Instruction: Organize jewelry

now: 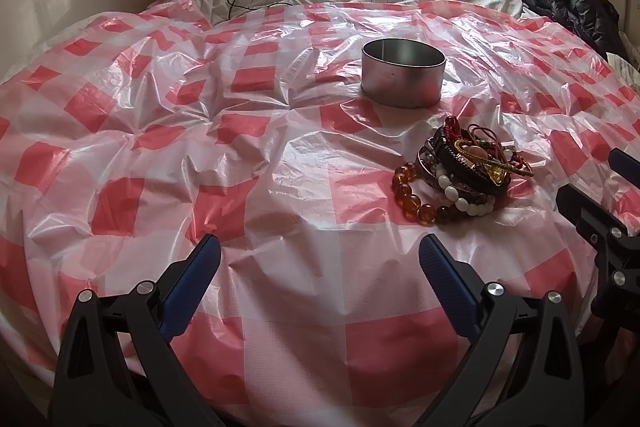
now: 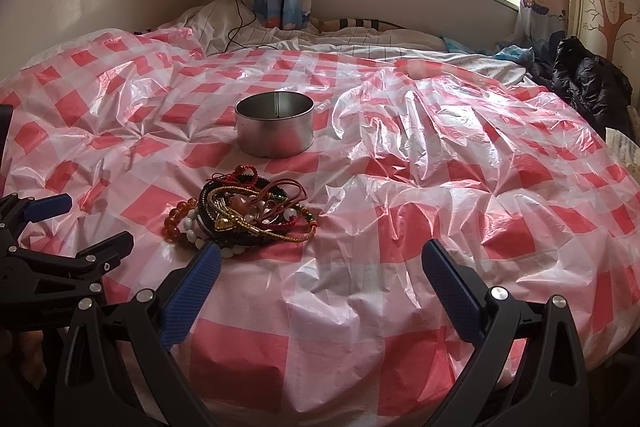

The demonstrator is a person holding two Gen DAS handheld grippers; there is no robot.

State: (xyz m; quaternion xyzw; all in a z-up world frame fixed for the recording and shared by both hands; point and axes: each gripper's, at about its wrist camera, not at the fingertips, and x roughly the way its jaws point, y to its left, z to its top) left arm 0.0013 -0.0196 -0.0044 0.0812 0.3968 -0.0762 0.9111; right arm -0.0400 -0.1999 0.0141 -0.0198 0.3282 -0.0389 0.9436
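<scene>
A tangled pile of jewelry (image 1: 460, 171) lies on the red-and-white checked plastic sheet: amber beads, white beads, dark bands, red cords and a gold chain. It also shows in the right wrist view (image 2: 244, 217). A round empty metal tin (image 1: 403, 71) stands upright just behind the pile, also in the right wrist view (image 2: 274, 123). My left gripper (image 1: 320, 255) is open and empty, short of the pile and to its left. My right gripper (image 2: 320, 259) is open and empty, near the pile's right side; its left fingertip (image 2: 210, 255) is at the pile's near edge.
The checked sheet (image 2: 440, 187) covers a bed. A black jacket (image 2: 588, 83) lies at the right edge. A charger cable (image 2: 240, 23) runs from the wall socket onto the white bedding at the back. Curtains and a window are behind.
</scene>
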